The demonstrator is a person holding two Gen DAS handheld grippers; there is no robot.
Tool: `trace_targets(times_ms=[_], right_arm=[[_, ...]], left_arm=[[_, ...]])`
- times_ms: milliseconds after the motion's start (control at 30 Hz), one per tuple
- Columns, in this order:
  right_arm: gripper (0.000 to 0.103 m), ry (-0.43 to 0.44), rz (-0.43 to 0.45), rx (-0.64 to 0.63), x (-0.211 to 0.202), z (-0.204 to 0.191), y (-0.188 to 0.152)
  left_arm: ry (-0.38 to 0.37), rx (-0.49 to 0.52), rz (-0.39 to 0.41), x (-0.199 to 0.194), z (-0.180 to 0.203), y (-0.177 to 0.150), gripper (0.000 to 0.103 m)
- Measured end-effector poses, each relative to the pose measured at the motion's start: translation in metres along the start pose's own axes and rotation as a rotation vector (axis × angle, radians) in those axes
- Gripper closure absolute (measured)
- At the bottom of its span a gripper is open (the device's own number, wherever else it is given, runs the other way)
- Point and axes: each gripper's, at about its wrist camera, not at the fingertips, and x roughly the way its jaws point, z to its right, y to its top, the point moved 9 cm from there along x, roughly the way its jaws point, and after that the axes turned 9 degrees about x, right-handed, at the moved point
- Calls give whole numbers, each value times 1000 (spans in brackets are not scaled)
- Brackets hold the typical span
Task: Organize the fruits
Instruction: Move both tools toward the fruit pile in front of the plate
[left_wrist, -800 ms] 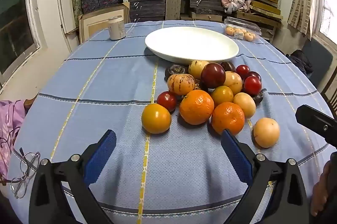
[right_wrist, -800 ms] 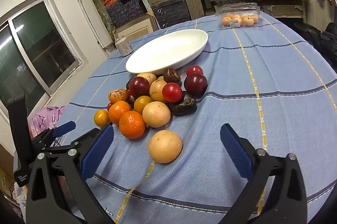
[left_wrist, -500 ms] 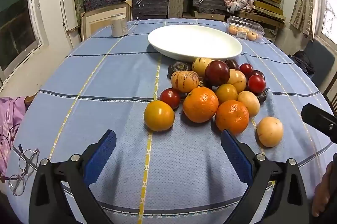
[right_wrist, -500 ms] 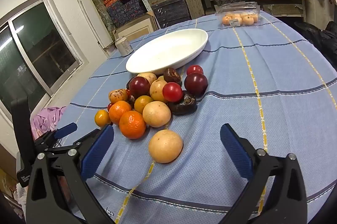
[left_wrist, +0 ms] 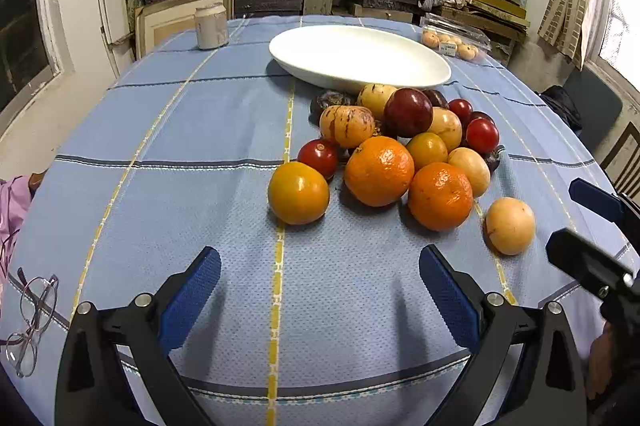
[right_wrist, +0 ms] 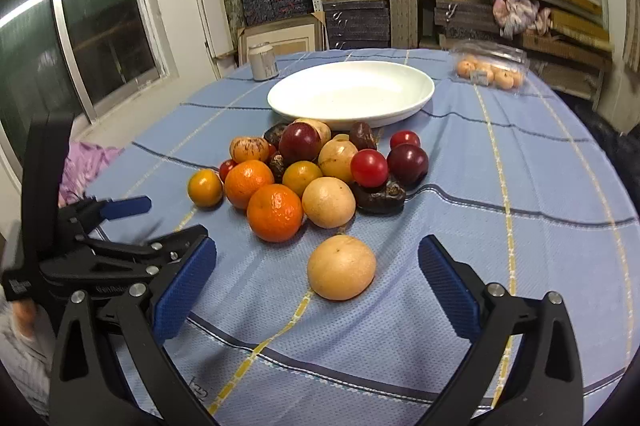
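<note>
Above blue tablecloth (left_wrist: 200, 153), both tools (left_wrist: 320, 290) (right_wrist: 318, 286) gape wide, holding nothing.

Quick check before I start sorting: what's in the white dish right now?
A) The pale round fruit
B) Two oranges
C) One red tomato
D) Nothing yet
D: the white dish shows only its bare inside, and all the loose fruit sits on the blue tablecloth in front of it.
</note>
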Motion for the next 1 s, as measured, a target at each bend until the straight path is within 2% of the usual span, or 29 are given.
trace_targets(times_ms=[167, 400, 533, 800, 1000], right_arm=[[4, -25, -28, -20, 9, 1, -3], [4, -47, -33, -6, 14, 5, -3], [4, -62, -54, -5, 19, 6, -5], [4, -61, -84, 2, 25, 7, -6], [4, -61, -107, 5, 30, 8, -8]], left_arm=[[11, 10, -35, 13, -11, 5, 3], [-14, -14, -70, 31, -30, 15, 3], [-10, 39, -52, 35, -24, 23, 3], [-58, 85, 18, 36, -17, 36, 3], [-94, 157, -29, 48, -5, 35, 3]])
